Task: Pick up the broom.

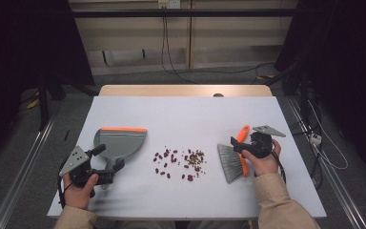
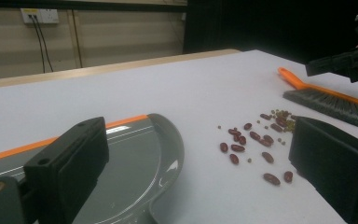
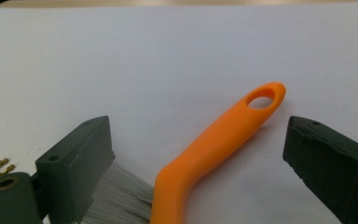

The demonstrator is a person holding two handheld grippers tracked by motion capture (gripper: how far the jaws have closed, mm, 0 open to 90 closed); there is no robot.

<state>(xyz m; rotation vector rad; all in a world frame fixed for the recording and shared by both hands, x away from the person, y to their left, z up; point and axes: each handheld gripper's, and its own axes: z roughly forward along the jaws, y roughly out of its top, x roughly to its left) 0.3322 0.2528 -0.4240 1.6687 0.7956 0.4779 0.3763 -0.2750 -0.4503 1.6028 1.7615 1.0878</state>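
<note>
Left gripper point(image 1: 108, 172) gaping, empty, at the grey dustpan point(image 1: 120, 143) handle; right gripper point(image 1: 240, 145) wide open astride the orange brush point(image 1: 234, 160) handle, not clamping; beans point(image 1: 181, 162) scattered between them

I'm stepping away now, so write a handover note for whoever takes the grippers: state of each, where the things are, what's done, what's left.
Left gripper: open, jaws either side of the dustpan's handle end, not closed on it.
Right gripper: open, jaws astride the brush's orange handle, not gripping yet.
Dustpan lies flat on the table at left, orange lip away from the person. Brush lies flat at right, bristles toward the beans.
Beans, red ones and small yellowish ones, are scattered mid-table between pan and brush.
Done: both grippers lined up on their tools.
Left: close on both, then probably sweep the beans into the pan. None are in it yet.
</note>
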